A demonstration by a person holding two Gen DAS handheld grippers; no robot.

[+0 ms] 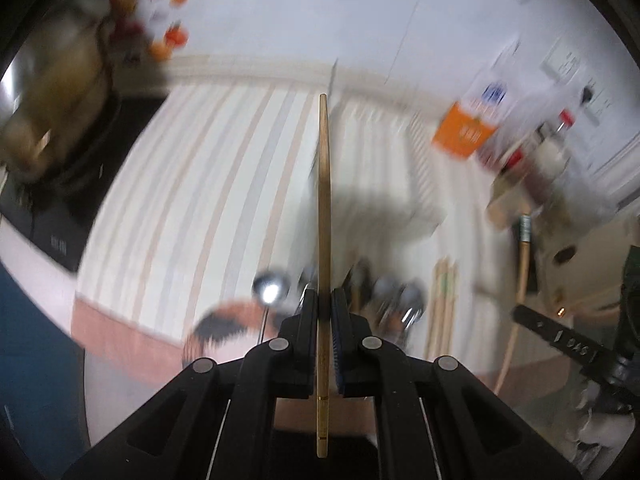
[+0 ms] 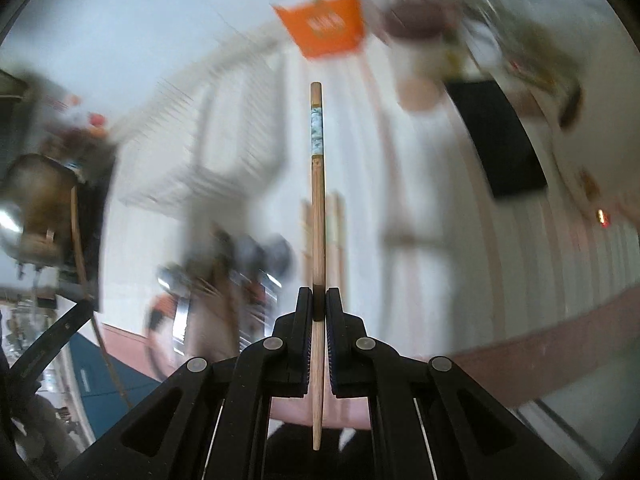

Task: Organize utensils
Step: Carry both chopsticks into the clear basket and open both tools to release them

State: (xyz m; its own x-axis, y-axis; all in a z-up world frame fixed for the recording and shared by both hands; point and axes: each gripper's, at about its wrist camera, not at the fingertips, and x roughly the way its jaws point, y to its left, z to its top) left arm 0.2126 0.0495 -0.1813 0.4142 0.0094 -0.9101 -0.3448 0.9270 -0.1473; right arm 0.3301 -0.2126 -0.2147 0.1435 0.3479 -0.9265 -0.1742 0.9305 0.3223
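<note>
My left gripper [image 1: 323, 296] is shut on a plain wooden chopstick [image 1: 324, 200] that points straight ahead above the striped tablecloth [image 1: 208, 184]. My right gripper [image 2: 319, 294] is shut on a wooden chopstick with a patterned band [image 2: 318, 184], also pointing ahead. Several wooden chopsticks [image 1: 442, 304] lie side by side on the cloth; they also show in the right wrist view [image 2: 338, 224]. A metal spoon [image 1: 271, 290] and a blurred heap of metal utensils [image 1: 396, 300] lie near them, seen too in the right wrist view [image 2: 240, 264]. Both views are motion-blurred.
An orange and white carton [image 1: 464, 132] stands at the back right with bottles [image 1: 552, 148] beside it; the carton also shows in the right wrist view [image 2: 324, 24]. A dark stove with a pot [image 1: 52, 128] is at the left. A black pad [image 2: 500, 140] lies on the cloth.
</note>
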